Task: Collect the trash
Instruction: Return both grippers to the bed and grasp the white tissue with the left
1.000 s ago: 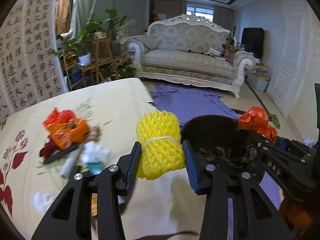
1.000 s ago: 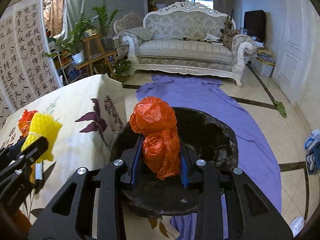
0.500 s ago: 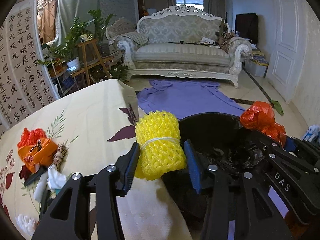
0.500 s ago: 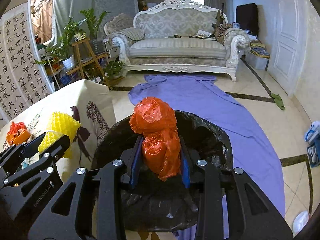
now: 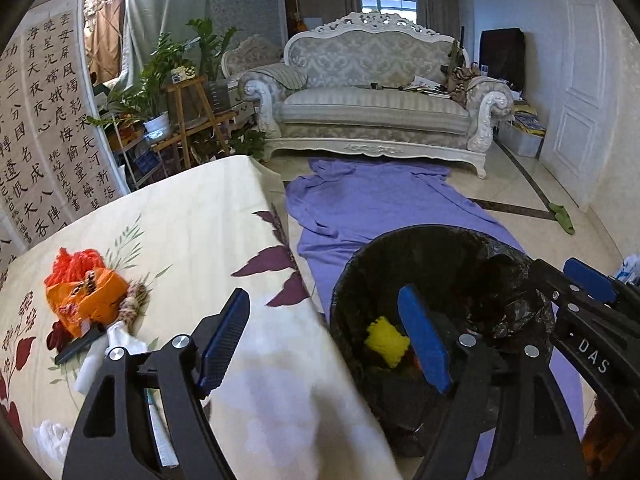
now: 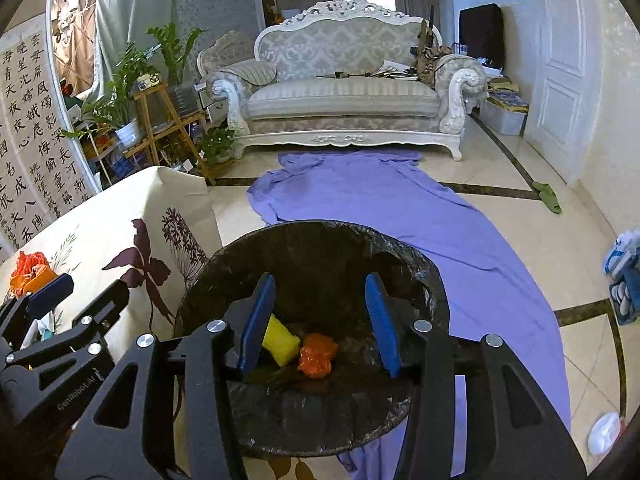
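I see my left claw (image 5: 324, 336) spread wide and empty, straddling the tabletop (image 5: 192, 220) edge and the black-lined trash bin (image 5: 440, 240). My right claw (image 6: 320, 316) is likewise wide open, holding nothing, directly over the bin. Below it the yellow foam net (image 6: 282, 340) and orange plastic bag (image 6: 317, 355) lie touching. More trash (image 5: 82, 300) sits left of my left claw.

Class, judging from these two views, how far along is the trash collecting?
Done: a yellow foam net and an orange bag lie inside the bin. In hand: nothing; the left gripper and right gripper are open. Left: the trash pile on the table.
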### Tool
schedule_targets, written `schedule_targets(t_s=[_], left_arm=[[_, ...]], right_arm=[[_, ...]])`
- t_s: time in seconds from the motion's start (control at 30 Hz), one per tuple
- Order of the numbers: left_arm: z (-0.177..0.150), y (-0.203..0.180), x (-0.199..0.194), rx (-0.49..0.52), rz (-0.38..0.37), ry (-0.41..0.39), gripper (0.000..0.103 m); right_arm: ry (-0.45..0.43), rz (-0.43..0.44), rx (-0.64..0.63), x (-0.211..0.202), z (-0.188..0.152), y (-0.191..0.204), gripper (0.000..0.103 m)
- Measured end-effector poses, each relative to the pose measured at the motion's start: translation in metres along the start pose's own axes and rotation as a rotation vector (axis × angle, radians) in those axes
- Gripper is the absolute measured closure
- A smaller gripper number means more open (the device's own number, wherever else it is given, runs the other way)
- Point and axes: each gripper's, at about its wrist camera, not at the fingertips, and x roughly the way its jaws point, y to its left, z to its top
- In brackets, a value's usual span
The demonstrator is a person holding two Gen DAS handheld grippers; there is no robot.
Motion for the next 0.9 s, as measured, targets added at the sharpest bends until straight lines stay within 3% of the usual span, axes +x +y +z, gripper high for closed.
schedule_targets(t_s=[0.37,0.9], left_arm=[[-0.016,0.043,-0.028,-0.048,0.067,0.015,0.029],[-0.064,0.135,-0.08,-0.188,0.248,0.03,0.029]], right_arm=[[0.014,0.066,-0.05,-0.013,-0.008,0.036,0.056],[0.023,0.215,-0.179,-0.038,-0.024,0.121,0.056]])
